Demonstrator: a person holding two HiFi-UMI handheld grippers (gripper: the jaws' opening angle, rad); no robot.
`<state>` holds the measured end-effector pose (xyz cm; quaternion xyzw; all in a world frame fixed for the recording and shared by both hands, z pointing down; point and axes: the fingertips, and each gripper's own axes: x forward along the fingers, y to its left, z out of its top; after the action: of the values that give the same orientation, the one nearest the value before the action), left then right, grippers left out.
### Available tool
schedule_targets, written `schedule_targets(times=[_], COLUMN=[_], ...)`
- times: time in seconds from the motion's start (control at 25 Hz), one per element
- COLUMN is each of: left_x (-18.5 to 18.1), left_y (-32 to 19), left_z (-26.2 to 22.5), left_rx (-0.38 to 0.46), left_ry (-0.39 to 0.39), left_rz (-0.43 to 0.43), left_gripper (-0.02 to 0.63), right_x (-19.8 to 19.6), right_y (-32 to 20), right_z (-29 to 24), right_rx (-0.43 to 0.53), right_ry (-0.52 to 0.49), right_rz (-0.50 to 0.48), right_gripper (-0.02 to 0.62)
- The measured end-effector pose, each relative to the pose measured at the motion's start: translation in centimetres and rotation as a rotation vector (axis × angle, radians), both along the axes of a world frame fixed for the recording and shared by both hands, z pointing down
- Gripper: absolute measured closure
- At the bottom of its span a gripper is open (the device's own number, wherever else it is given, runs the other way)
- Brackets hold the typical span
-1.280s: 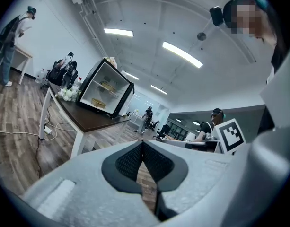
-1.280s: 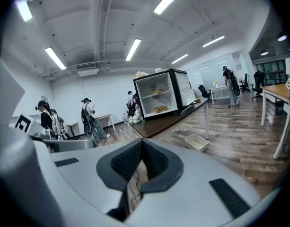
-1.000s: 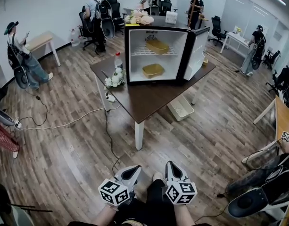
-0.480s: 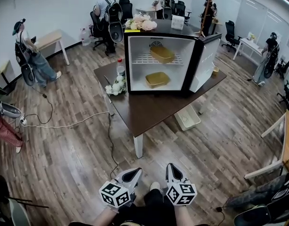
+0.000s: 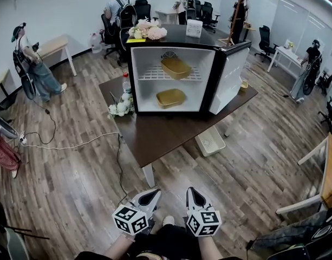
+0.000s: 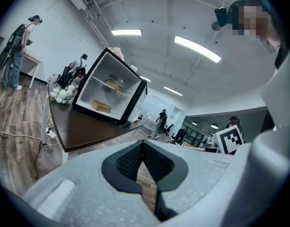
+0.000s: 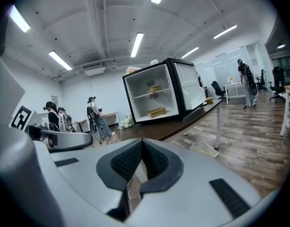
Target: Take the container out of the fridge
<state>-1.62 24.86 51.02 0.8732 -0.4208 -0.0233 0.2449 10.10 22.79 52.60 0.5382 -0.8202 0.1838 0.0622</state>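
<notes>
This looks like the approach step, with nothing grasped yet. The person stands well apart from the dark table (image 5: 166, 134), holding the left gripper (image 5: 150, 197) and the right gripper (image 5: 192, 195) low in front, side by side. Each gripper's jaws are pressed together with nothing between them.

The mini fridge (image 5: 171, 46) stands on the table with its door (image 5: 230, 75) swung wide to the right, so no opening step seems needed. Two shallow gold containers sit inside: one (image 5: 175, 67) on the wire shelf (image 5: 147, 76), the other (image 5: 171, 97) on the fridge floor below it, the two clearly apart. From here I cannot tell what either holds, if anything, and the task does not say which one is meant.

The next move, I judge, calls for closing the gap to the table, parting one gripper's jaws and reaching into the cavity level enough to take a rim without tipping the tray. The white flowers (image 5: 118, 108) and the bottle (image 5: 126, 83) stand just beside the fridge's left wall, clear of that path.
</notes>
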Motion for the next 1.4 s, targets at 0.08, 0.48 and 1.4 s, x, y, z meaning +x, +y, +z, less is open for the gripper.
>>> schedule_targets(times=[0.08, 0.48, 1.4], left_x=[0.6, 3.0, 3.4], left_y=[-0.7, -2.8, -10.3], left_z=[0.0, 0.9, 1.1], left_rx=[0.0, -0.025, 0.0], left_ry=[0.003, 0.002, -0.027], left_rz=[-0.015, -0.065, -0.074], left_gripper=[0.598, 0.597, 0.598], right_x=[0.5, 1.7, 3.3], right_y=[-0.6, -2.8, -9.2], right_z=[0.1, 0.3, 1.1], right_rx=[-0.003, 0.0, -0.018], right_ry=[0.0, -0.032, -0.003], right_rz=[-0.012, -0.114, -0.024], right_gripper=[0.588, 0.588, 0.588])
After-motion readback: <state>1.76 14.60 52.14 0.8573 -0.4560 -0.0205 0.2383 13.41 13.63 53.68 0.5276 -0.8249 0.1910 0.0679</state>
